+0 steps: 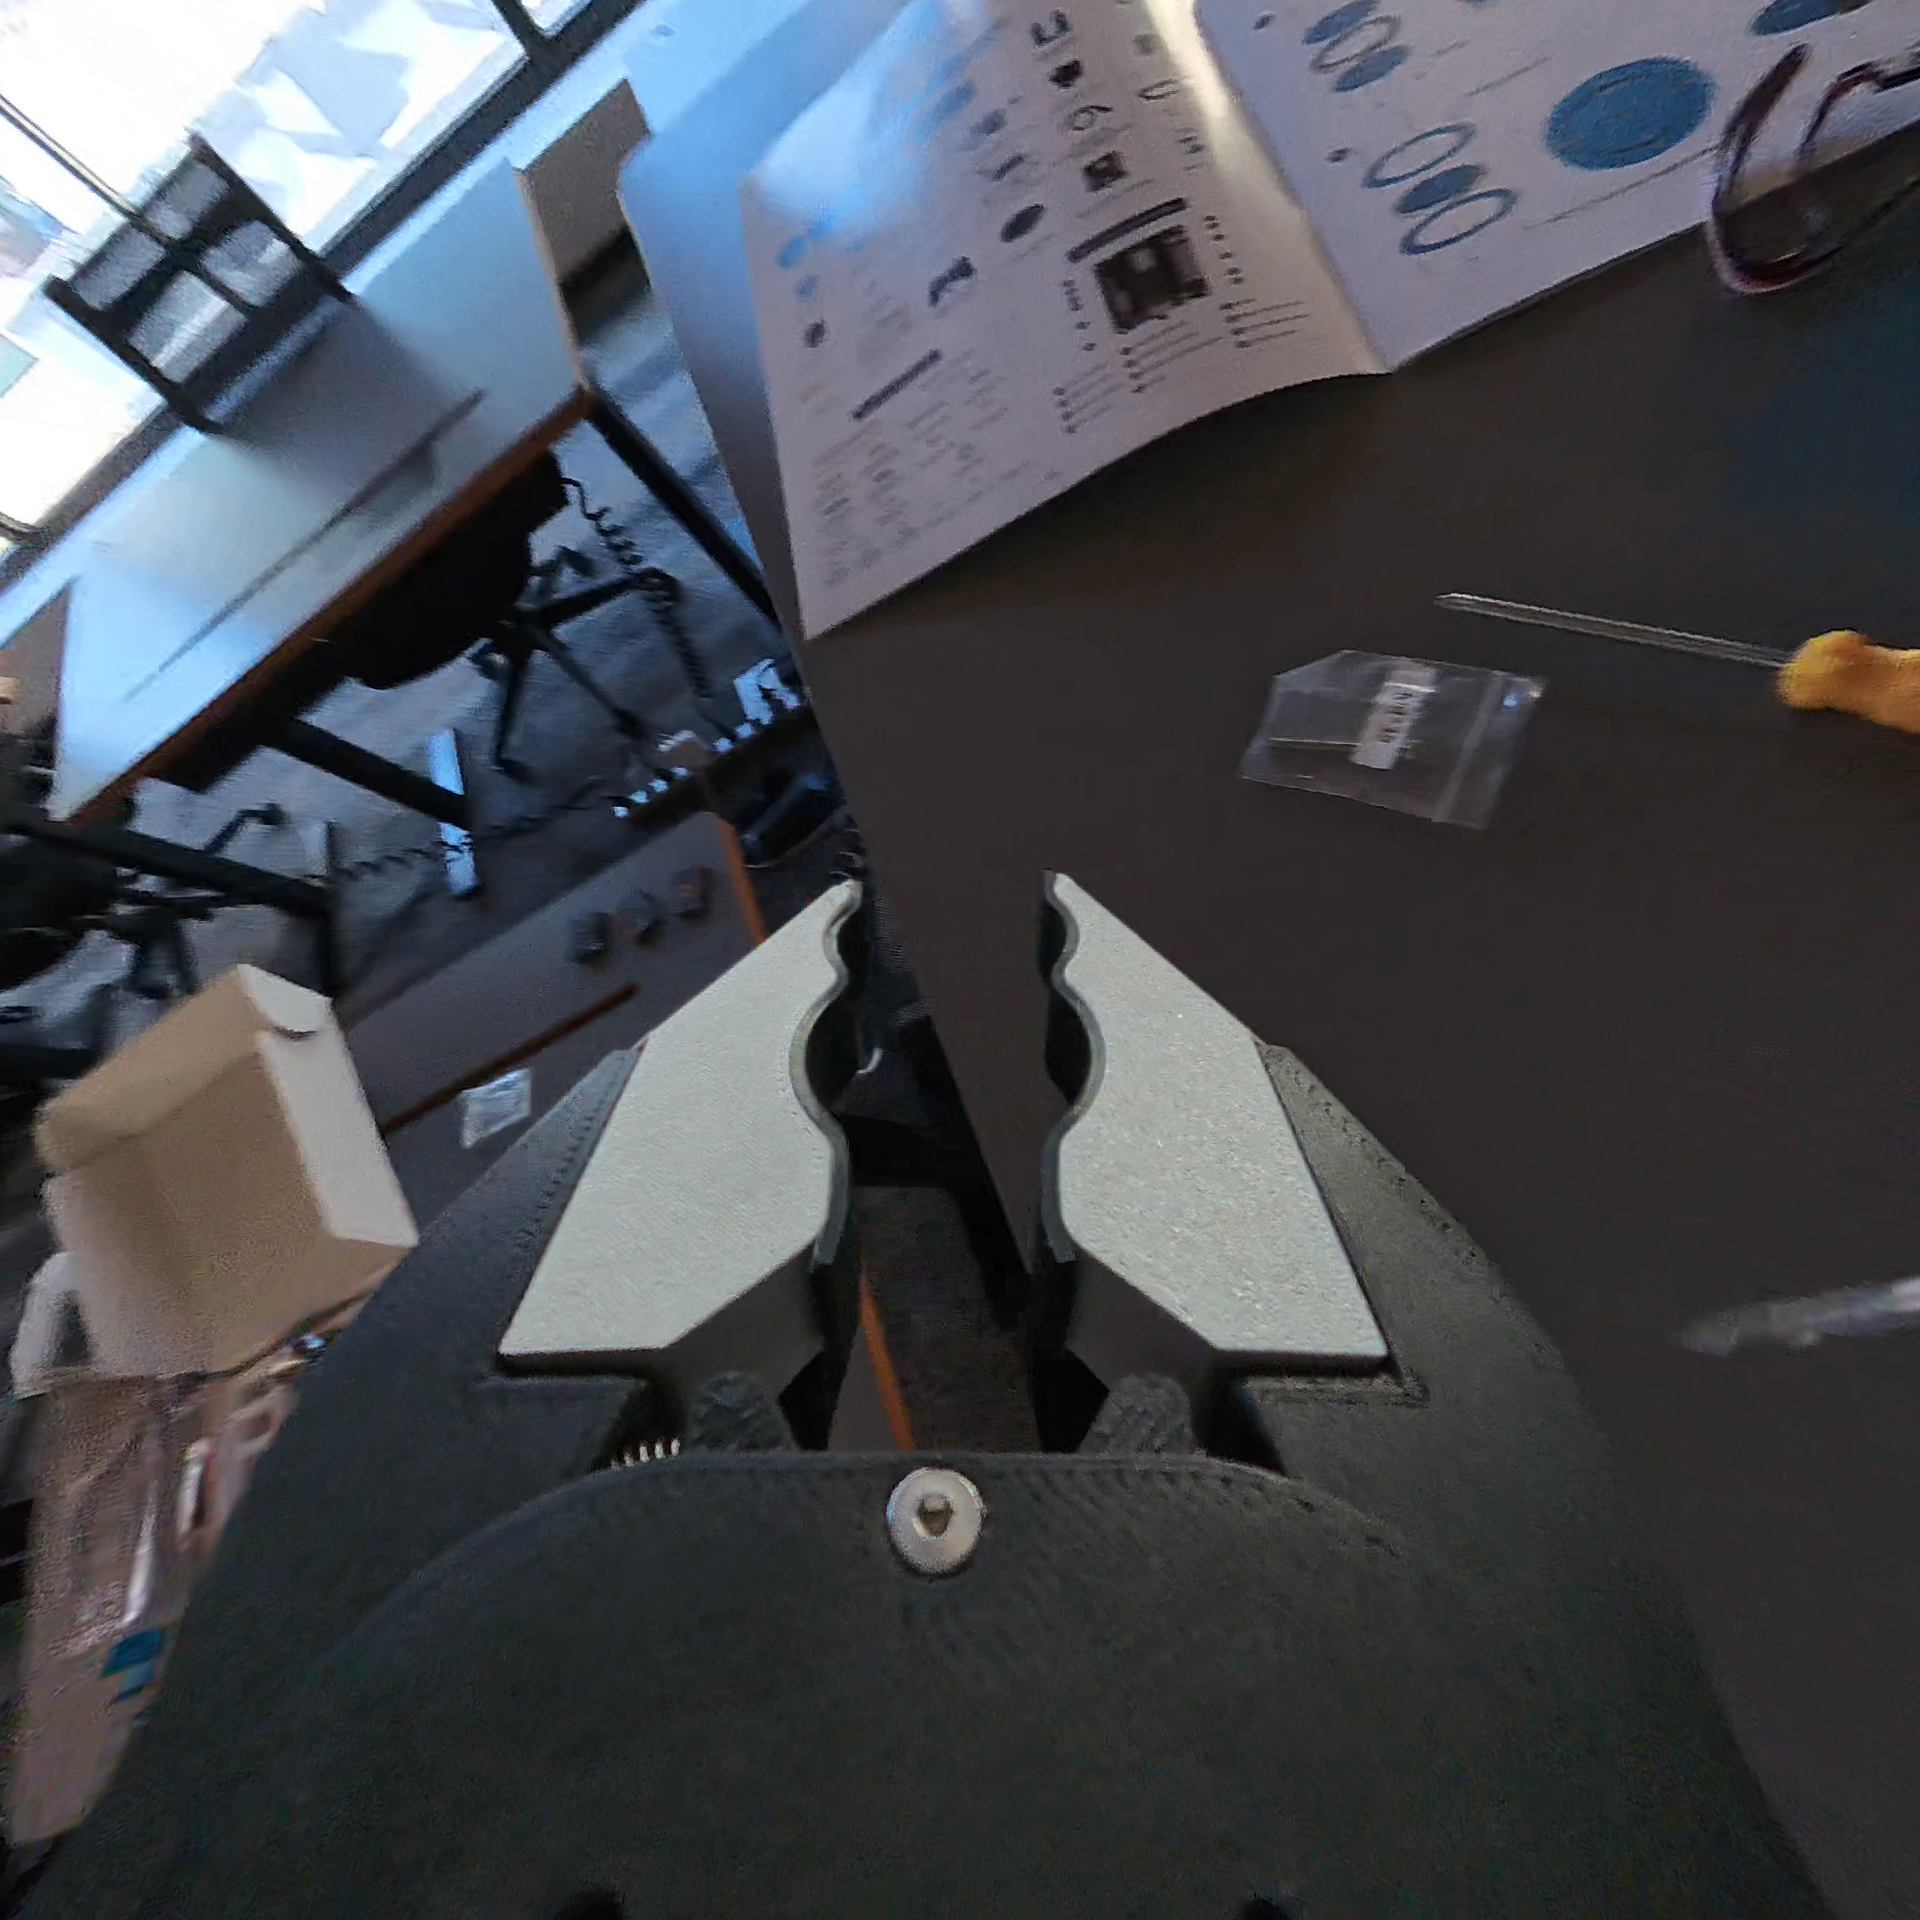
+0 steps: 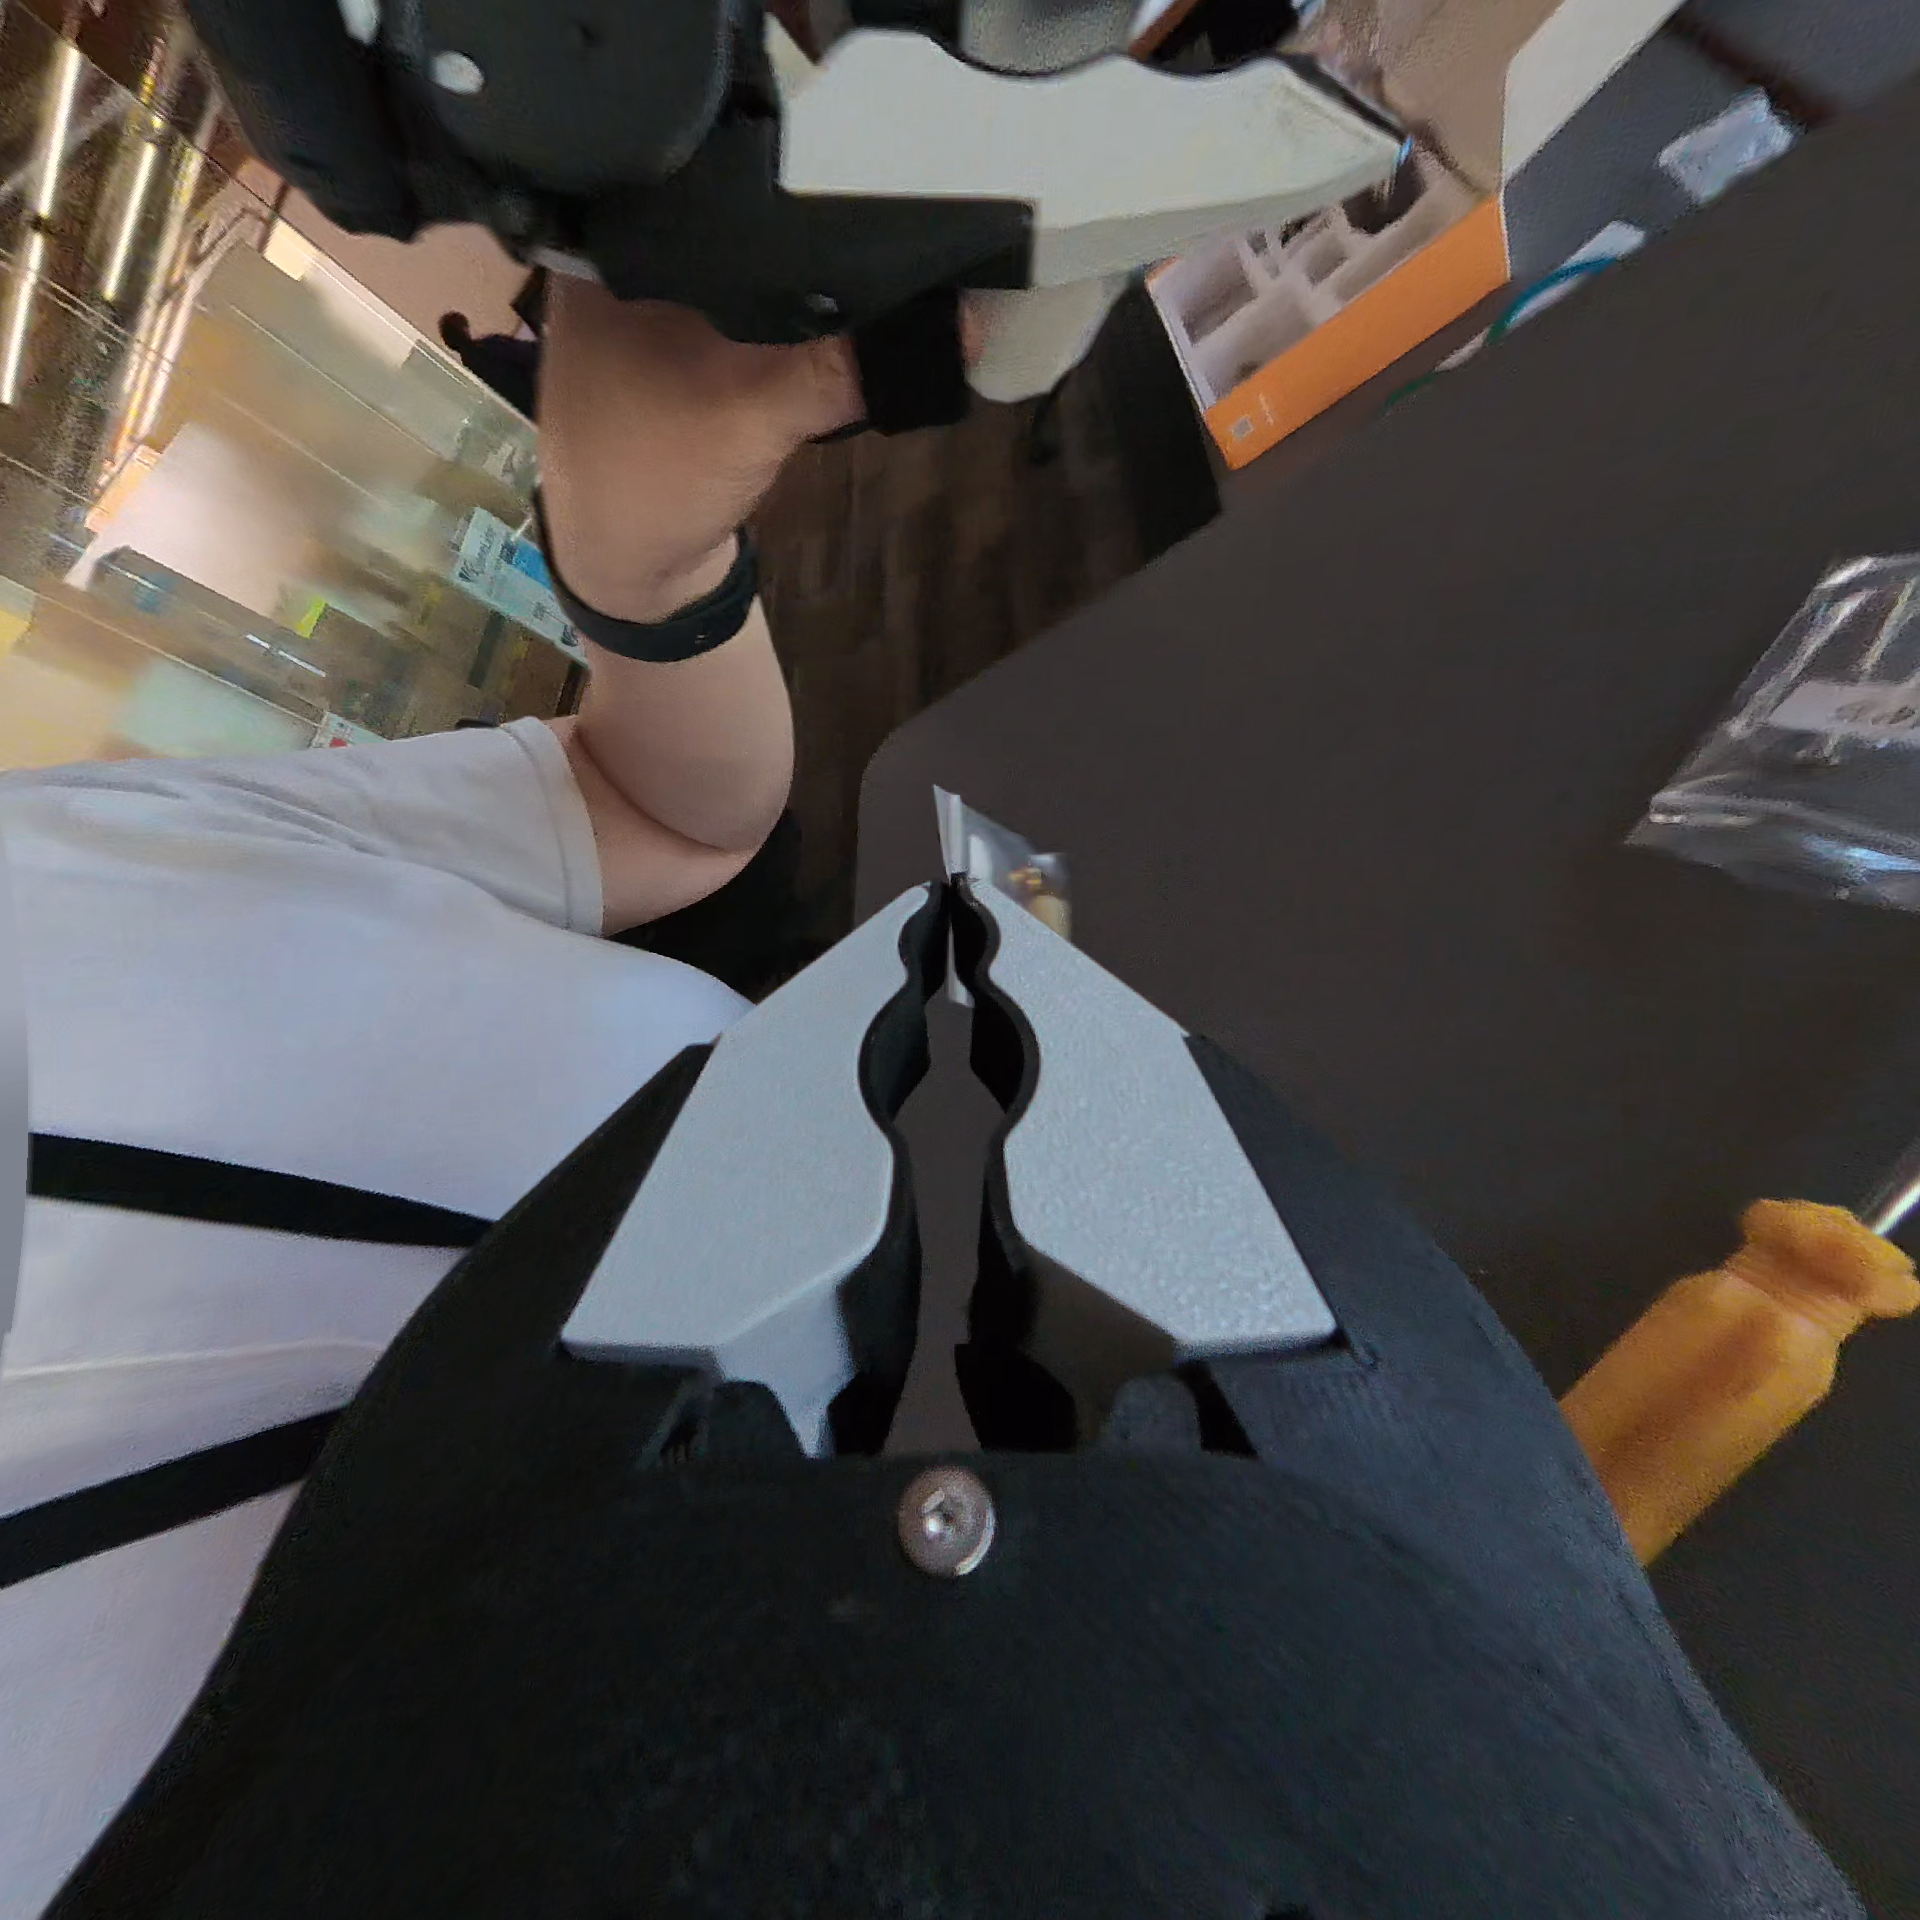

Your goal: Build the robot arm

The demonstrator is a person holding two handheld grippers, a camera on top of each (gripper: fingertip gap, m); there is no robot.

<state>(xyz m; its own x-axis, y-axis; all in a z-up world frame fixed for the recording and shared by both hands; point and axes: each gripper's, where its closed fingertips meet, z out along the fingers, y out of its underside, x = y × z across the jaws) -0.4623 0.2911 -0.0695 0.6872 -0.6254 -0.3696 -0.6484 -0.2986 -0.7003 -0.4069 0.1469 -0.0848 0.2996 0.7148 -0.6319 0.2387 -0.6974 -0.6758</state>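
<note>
My left gripper (image 1: 951, 899) is open and empty, held above the left edge of a dark table (image 1: 1351, 1039). My right gripper (image 2: 956, 888) is shut on a small clear plastic bag (image 2: 992, 857) with small brass-coloured parts in it, pinched edge-on at the fingertips above the table's corner (image 2: 1351, 727). The other gripper (image 2: 1039, 125) shows at the top of the right wrist view, held by a person's bare arm (image 2: 665, 540). A blurred clear object (image 1: 1808, 1320) enters the left wrist view from the right.
On the table lie another clear plastic bag (image 1: 1392, 732), also in the right wrist view (image 2: 1808, 748), an orange-handled screwdriver (image 1: 1849, 670) (image 2: 1714, 1371), an open printed booklet (image 1: 1091, 281) and a cable loop (image 1: 1766, 187). A cardboard box (image 1: 218, 1143) and desks stand at left. There is about 15 centimetres between the tips of the two grippers. My left tips are about 20 centimetres from the orange-handled screwdriver (image 1: 1849, 670), my right tips only 12 centimetres. Seen from the right wrist view (image 2: 1777, 1247) as well.
</note>
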